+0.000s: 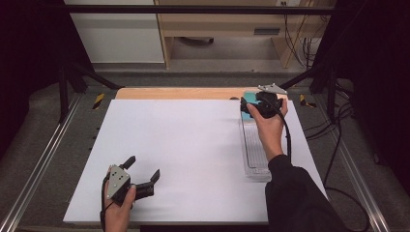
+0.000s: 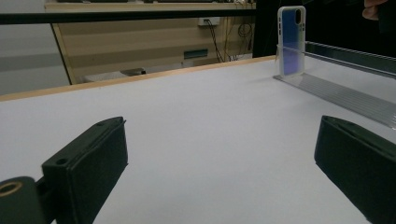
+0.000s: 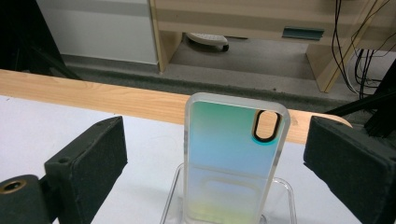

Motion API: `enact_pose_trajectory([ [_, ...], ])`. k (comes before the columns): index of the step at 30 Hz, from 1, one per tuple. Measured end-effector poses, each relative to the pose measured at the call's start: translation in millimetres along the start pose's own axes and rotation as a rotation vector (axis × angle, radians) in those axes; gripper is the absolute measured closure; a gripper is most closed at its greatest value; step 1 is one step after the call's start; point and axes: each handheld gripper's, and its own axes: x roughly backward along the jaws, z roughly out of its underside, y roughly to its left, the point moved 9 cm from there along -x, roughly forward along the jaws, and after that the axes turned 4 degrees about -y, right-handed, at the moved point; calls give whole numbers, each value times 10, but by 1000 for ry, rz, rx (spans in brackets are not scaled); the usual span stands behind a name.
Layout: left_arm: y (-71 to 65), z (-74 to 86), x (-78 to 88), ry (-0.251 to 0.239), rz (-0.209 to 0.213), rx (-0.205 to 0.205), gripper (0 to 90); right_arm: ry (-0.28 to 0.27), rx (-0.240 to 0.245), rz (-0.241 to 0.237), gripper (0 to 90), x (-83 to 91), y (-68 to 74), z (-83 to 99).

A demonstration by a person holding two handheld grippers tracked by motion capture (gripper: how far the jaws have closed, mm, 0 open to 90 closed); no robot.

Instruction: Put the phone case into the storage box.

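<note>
High view first, from the left: the left gripper (image 1: 143,176) rests low on the white table (image 1: 183,154) near its near-left corner, held in the person's left hand (image 1: 117,212), jaws spread wide with nothing between them. From the left gripper view the same jaws stand far apart over bare white surface, and the phone case (image 2: 291,41) appears far off to the right, upright at the end of a clear ribbed rack (image 2: 345,93).

Moving right across the table, the rack (image 1: 255,150) is a long transparent tray running from near to far along the right side. At its far end stands the phone case (image 1: 250,99), near the wooden strip at the table's far edge. Its long axis is vertical, camera cutout at the top, and its broad face is turned toward the near side.

Right gripper view shows the case (image 3: 233,158) close up: a frosted translucent rim, a back shading from teal and pale blue down to yellow, and an oval black-edged cutout at the upper right. The right gripper (image 3: 215,161) is spread, its pads either side of the case and clear of it.
</note>
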Motion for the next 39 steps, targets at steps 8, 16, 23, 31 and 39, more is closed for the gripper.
enact_pose_trajectory([
  [8,-11,5,-6,2,-1,0,21,6,2,-15,64,90,-33,-33],
  [16,-15,17,-19,7,0,-4,20,15,24,-48,65,181,-16,-53],
  [23,-10,-1,4,-1,-1,-2,20,12,36,-51,59,275,-18,-59],
  [31,-50,10,-30,7,10,-10,18,-22,48,-97,76,423,2,-113],
  [39,-33,9,-19,5,3,-6,18,-46,14,-154,69,589,38,-177],
])
